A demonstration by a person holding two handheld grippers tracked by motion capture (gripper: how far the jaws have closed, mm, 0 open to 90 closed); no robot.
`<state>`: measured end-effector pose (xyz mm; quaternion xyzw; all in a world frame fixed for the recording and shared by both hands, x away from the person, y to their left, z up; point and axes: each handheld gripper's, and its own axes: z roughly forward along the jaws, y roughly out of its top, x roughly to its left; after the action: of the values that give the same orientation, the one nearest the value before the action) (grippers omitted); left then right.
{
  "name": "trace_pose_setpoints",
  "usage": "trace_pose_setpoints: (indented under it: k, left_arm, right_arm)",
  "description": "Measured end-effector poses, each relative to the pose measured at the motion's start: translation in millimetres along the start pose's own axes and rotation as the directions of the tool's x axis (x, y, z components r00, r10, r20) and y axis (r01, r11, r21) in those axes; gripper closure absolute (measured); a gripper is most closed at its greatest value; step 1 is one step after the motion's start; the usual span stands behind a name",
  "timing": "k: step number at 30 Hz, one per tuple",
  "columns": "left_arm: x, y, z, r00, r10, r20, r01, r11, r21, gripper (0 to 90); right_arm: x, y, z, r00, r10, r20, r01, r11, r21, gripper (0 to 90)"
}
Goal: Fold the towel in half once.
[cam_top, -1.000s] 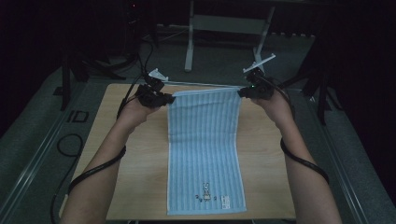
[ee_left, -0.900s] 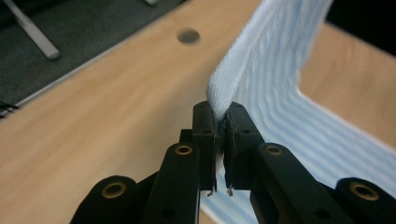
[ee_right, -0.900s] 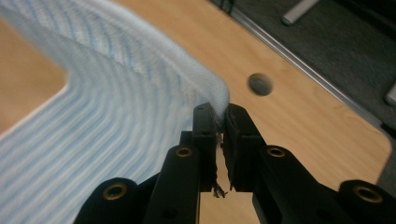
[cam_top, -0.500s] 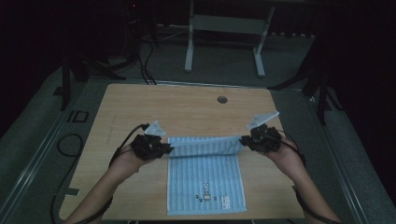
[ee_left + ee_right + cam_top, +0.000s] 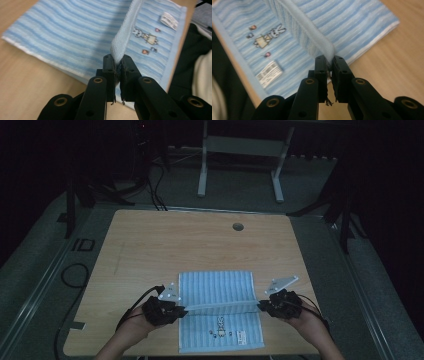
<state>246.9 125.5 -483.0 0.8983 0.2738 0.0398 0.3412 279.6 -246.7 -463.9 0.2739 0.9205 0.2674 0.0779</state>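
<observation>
A light-blue striped towel (image 5: 216,290) lies on the wooden table (image 5: 150,245), folded over toward the near edge. My left gripper (image 5: 176,311) is shut on the towel's left corner (image 5: 122,42). At the other end of that edge my right gripper (image 5: 263,306) is shut on the right corner (image 5: 322,47). The held edge stretches between them just above the lower layer. A small rabbit print (image 5: 143,36) (image 5: 268,35) and a white label (image 5: 269,72) (image 5: 170,20) show on the lower layer near the table's front.
A round cable hole (image 5: 238,226) sits near the table's far edge. Black cables (image 5: 75,275) trail on the floor at the left. A white stand (image 5: 240,160) rises beyond the table. A person's forearms come in from the bottom.
Both grippers have come from the far part of the table toward the near edge and down, carrying the towel's far edge over the rest, so the towel now lies folded.
</observation>
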Motion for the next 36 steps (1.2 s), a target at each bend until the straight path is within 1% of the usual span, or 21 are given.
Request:
trace_pose_setpoints:
  k: [3,5,6,7,8,9,11,13,14,15,18,19,21,23,25,26,28,31,32,33,36]
  left_arm:
    - [-5.5,-5.9,-1.0,0.9994,-0.019,0.028,0.019,0.9998,-0.009,82.3]
    - [-10.7,-9.1,-3.0,0.9985,-0.003,0.054,0.003,1.0,0.0,79.5]
    - [-12.2,-10.5,-3.9,0.9956,-0.009,0.093,0.008,0.9998,0.016,74.0]
    - [-13.4,-11.6,-4.7,0.994,-0.002,0.11,0.0,0.9999,0.016,67.3]
    - [-13.5,-12.0,-5.7,0.994,0.002,0.11,-0.004,0.9998,0.018,62.2]
    - [-11.9,-12.1,-6.2,0.994,-0.006,0.11,0.004,0.9998,0.019,58.4]
    - [-6.4,-11.4,-7.0,0.9908,-0.02,0.134,0.019,0.9998,0.008,57.2]
    - [-2.9,-9.7,-6.0,0.9903,-0.032,0.135,0.032,0.9995,0.001,53.2]
    - [-0.8,-8.8,-4.6,0.9906,-0.026,0.134,0.026,0.9997,0.003,52.8]
    - [1.8,-7.7,-0.5,0.9925,-0.032,0.118,0.031,0.9994,0.012,50.2]
    - [5.9,-6.2,15.9,0.9956,-0.04,0.084,0.035,0.998,0.053,49.8]
    - [6.0,-6.3,22.0,0.9942,-0.046,0.097,0.04,0.9973,0.062,48.4]
    - [5.4,-6.9,31.4,0.9947,-0.041,0.094,0.034,0.9964,0.078,48.1]
    - [7.6,-8.3,42.6,0.9929,-0.047,0.109,0.036,0.9944,0.099,48.1]
    - [10.8,-9.5,51.0,0.9935,-0.055,0.099,0.043,0.9916,0.122,48.1]
    - [12.3,-9.7,53.3,0.9937,-0.053,0.099,0.039,0.9903,0.133,48.1]
    - [14.9,-9.6,57.3,0.9925,-0.063,0.104,0.05,0.9906,0.128,48.2]
    - [19.8,-7.3,59.1,0.9933,-0.056,0.101,0.043,0.9917,0.121,48.2]
    - [22.7,-6.6,59.9,0.9923,-0.062,0.107,0.049,0.9916,0.12,48.2]
    - [25.2,-5.7,60.6,0.9918,-0.071,0.106,0.059,0.9916,0.115,48.2]
    - [32.9,-1.4,63.0,0.9925,-0.072,0.099,0.061,0.9916,0.114,48.2]
  right_arm:
    - [7.6,-12.3,-5.9,0.9998,0.008,-0.02,-0.009,1.0,-0.019,81.6]
    - [14.4,-21.2,-9.3,0.9991,0.021,-0.038,-0.023,0.999,-0.031,81.5]
    - [19.0,-25.4,-10.7,0.9993,0.016,-0.034,-0.017,0.999,-0.028,78.9]
    - [22.5,-30.1,-12.0,0.9985,0.011,-0.053,-0.012,1.0,-0.019,72.7]
    - [23.3,-33.2,-13.2,0.9976,0.01,-0.068,-0.011,1.0,-0.015,65.8]
    - [23.5,-34.4,-14.3,0.9979,0.012,-0.063,-0.013,1.0,-0.013,62.6]
    - [19.4,-34.8,-16.9,0.9991,0.025,-0.034,-0.026,1.0,-0.017,58.8]
    - [11.2,-30.7,-17.1,0.9983,0.053,-0.026,-0.053,0.998,-0.034,57.9]
    - [9.2,-28.6,-16.1,0.9983,0.056,-0.018,-0.056,0.998,-0.033,57.8]
    - [7.0,-25.6,-13.6,0.9986,0.05,-0.016,-0.051,0.998,-0.033,56.4]
    - [4.2,-15.3,1.1,0.9993,0.034,-0.015,-0.034,0.999,-0.017,55.5]
    - [4.7,-11.8,9.0,0.9996,0.024,-0.018,-0.024,1.0,-0.001,54.5]
    - [6.5,-7.8,18.6,0.9996,0.017,-0.02,-0.017,1.0,0.014,54.7]
    - [9.5,-4.9,30.4,0.9996,-0.007,-0.027,0.007,1.0,0.025,55.5]
    - [8.5,-3.5,41.2,0.9991,-0.014,-0.039,0.016,0.999,0.042,56.1]
    - [7.5,-2.5,48.5,0.9992,-0.009,-0.04,0.012,0.998,0.064,56.3]
    - [4.6,-1.4,58.3,0.9991,-0.01,-0.041,0.013,0.996,0.086,56.2]
    - [-1.4,-0.8,68.0,0.9992,0.002,-0.039,0.002,0.995,0.098,55.7]
    - [-4.4,-0.7,71.8,0.9994,0.006,-0.033,-0.002,0.994,0.108,55.5]
    - [-6.7,-0.5,73.6,0.9993,0.009,-0.036,-0.005,0.994,0.107,55.5]
    - [-14.9,2.3,74.9,0.9994,0.02,-0.029,-0.017,0.994,0.108,55.3]
